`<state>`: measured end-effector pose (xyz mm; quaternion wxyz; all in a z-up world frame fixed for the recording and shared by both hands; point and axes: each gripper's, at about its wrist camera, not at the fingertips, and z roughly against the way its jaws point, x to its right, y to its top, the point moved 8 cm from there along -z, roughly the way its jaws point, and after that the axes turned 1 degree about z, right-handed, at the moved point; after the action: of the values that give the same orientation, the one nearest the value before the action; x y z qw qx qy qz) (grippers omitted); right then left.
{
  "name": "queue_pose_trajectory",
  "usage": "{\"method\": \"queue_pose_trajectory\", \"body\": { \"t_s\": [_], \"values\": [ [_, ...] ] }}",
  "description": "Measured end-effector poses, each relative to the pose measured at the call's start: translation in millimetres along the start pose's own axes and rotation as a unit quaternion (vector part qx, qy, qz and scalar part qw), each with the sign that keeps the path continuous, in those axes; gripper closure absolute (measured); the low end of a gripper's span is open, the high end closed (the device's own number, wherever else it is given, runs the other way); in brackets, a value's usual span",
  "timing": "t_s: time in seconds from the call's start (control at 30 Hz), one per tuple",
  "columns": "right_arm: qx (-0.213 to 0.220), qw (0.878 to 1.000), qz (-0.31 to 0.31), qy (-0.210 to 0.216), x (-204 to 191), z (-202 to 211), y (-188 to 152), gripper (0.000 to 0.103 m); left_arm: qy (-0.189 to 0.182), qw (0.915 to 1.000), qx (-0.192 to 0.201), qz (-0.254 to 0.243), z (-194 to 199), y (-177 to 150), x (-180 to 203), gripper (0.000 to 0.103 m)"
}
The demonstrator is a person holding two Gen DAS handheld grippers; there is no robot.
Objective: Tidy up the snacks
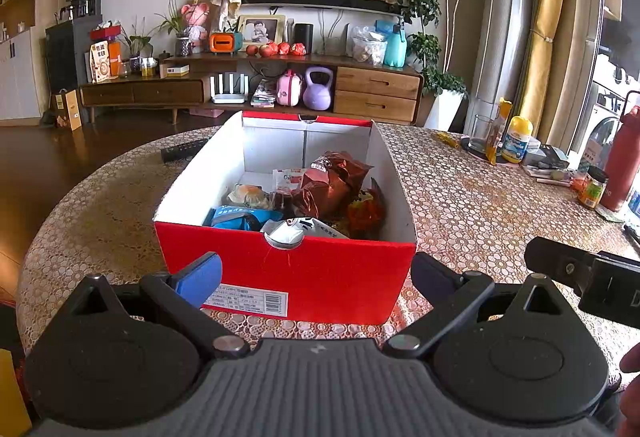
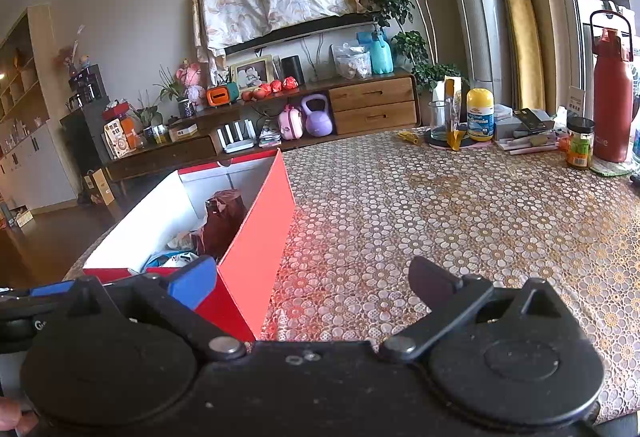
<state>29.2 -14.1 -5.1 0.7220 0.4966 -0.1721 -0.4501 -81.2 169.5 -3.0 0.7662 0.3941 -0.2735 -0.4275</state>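
- Living room backdrop, TV stand [image 1: 256, 85] behind; round table [image 1: 472, 197] with floral patterned cover is my work surface.
- Red box [image 1: 288, 269] sits on table right in front of my left gripper [image 1: 316, 275], open top, white inside.
- Snacks already in box: brown foil bag [image 1: 332, 185], blue packet [image 1: 244, 217], white-silver pouch [image 1: 296, 231], orange-red packet [image 1: 366, 211], a bun-like wrapped item [image 1: 250, 195].
- Left jaws spread wide, nothing between them, level with the near wall of box.
- My right gripper [image 2: 314, 287] is just right of the box [image 2: 256, 257], over bare table [image 2: 460, 221]; jaws wide, empty.
- No loose snacks on the near table that I can spot; far edge has yellow-lid bottle [image 2: 480, 115], small jar [image 2: 580, 143], red flask [image 2: 612, 93], glass [image 2: 440, 119], small yellow wrapper [image 2: 408, 136].
- Step guess: packing looks mostly done, between picks or wrapping up.
- Next move, if any: right side would need a long reach to that far wrapper, or box gets tidied; can't tell which counts as snack.
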Motion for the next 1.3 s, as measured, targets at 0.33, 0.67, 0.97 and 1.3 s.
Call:
{"method": "queue_pose_trajectory", "body": {
  "t_s": [0.33,0.67,0.97,1.3],
  "values": [
    [0.0,1.0,0.0,0.0,0.1,0.1,0.0,0.0,0.003,1.0,0.001,0.001,1.2,-0.2,-3.0,0.002],
    [0.0,1.0,0.0,0.0,0.1,0.0,-0.1,0.0,0.001,1.0,0.002,0.0,1.7,0.6,-3.7,0.002],
    [0.001,1.0,0.0,-0.001,0.4,0.1,0.0,0.0,0.002,1.0,0.003,0.0,1.6,0.4,-3.8,0.001],
    [0.001,1.0,-0.001,-0.001,0.0,0.5,0.3,0.0,0.003,1.0,0.004,0.0,3.6,2.6,-4.8,0.001]
  ]
}}
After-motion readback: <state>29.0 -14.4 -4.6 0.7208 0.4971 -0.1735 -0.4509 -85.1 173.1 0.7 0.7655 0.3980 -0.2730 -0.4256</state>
